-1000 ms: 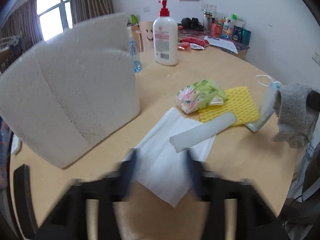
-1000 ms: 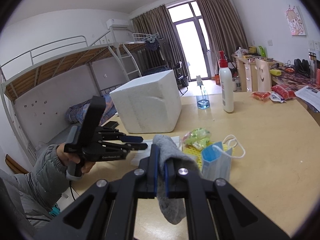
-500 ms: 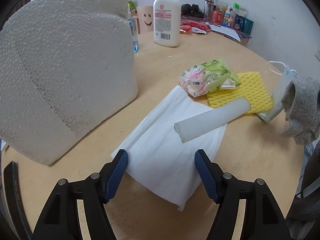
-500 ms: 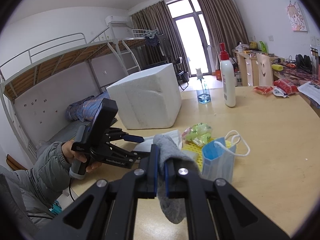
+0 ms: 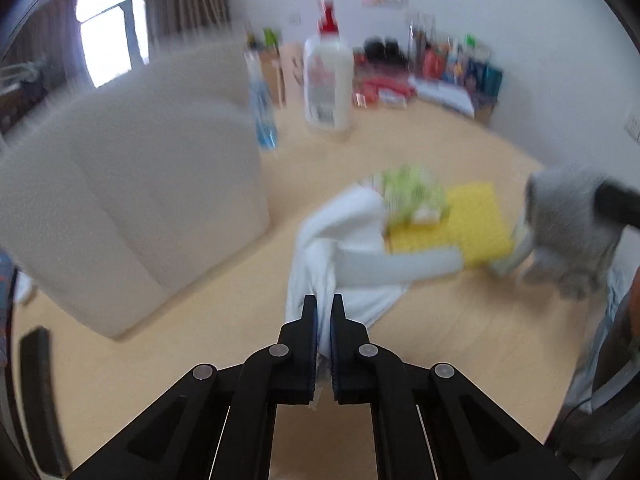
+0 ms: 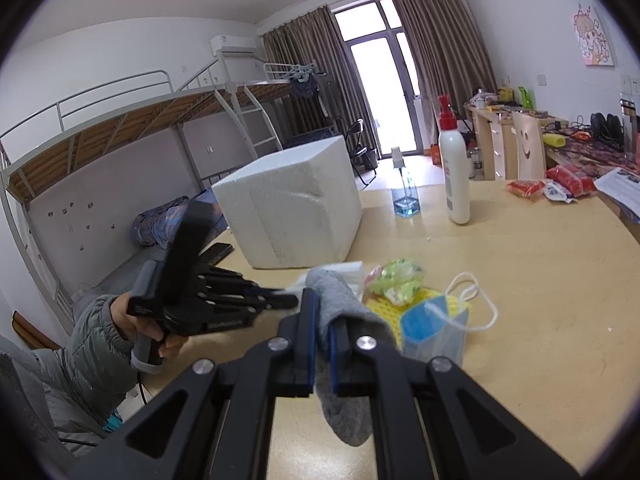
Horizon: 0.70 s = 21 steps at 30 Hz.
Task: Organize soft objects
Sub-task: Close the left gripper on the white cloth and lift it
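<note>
In the left wrist view my left gripper [image 5: 323,304] has its jaws closing on the near edge of a white cloth [image 5: 344,232], which is pinched between the pads and bunched up off the table. A pale foam roll [image 5: 400,268] lies across the cloth. Behind it are a green packet [image 5: 412,196] and a yellow sponge [image 5: 472,224]. My right gripper [image 6: 323,308] is shut on a grey sock [image 6: 340,292] that hangs below the fingers. The left gripper [image 6: 290,300] shows just left of the sock. A blue face mask [image 6: 436,328] stands beside the sponge.
A big white foam block [image 6: 288,216] stands on the round wooden table [image 6: 520,280] at the left. Behind it are a blue spray bottle [image 6: 406,196] and a lotion pump bottle [image 6: 454,172]. A person's hand [image 6: 124,320] in a grey sleeve holds the left gripper.
The left gripper's jaws, wide apart around the cloth's near edge half a second ago, have come together on it, and the cloth is now bunched and lifted. The right gripper still holds the sock.
</note>
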Each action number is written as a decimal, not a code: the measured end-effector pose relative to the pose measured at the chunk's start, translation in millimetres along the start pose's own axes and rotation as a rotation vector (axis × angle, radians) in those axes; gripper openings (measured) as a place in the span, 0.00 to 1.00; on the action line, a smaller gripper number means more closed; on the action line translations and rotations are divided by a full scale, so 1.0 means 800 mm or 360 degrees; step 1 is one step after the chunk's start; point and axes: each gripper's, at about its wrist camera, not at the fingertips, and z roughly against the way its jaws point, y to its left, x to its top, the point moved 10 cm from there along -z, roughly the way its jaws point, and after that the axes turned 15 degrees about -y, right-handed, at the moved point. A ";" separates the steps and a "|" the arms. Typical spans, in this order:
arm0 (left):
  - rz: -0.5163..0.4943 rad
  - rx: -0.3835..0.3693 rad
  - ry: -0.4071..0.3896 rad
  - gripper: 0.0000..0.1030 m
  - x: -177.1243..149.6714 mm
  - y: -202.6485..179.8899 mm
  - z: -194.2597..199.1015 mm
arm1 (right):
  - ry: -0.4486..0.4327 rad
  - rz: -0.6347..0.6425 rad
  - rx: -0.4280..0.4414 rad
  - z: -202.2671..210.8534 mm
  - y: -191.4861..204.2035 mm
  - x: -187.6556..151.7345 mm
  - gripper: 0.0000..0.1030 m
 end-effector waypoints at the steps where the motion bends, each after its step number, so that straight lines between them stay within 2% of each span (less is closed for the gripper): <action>1: 0.0002 0.0011 -0.0065 0.05 0.013 0.002 0.011 | -0.0010 0.0006 -0.0002 0.001 0.000 0.004 0.08; 9: 0.0010 0.0116 -0.0406 0.05 0.094 0.002 0.089 | -0.0121 0.0045 0.0024 0.009 0.012 0.041 0.08; 11: 0.0066 0.0184 -0.0505 0.05 0.106 0.010 0.107 | -0.0140 0.0051 0.0034 0.008 0.015 0.047 0.08; 15: 0.0207 0.0231 -0.0667 0.05 0.119 0.014 0.141 | -0.0174 0.0068 0.0042 0.007 0.017 0.055 0.08; 19: 0.0226 0.0375 -0.0843 0.05 0.130 0.015 0.178 | -0.0217 0.0116 0.0041 0.005 0.024 0.065 0.08; 21: 0.0250 0.0409 -0.0894 0.05 0.133 0.014 0.191 | -0.0234 0.0137 0.0051 0.004 0.030 0.069 0.08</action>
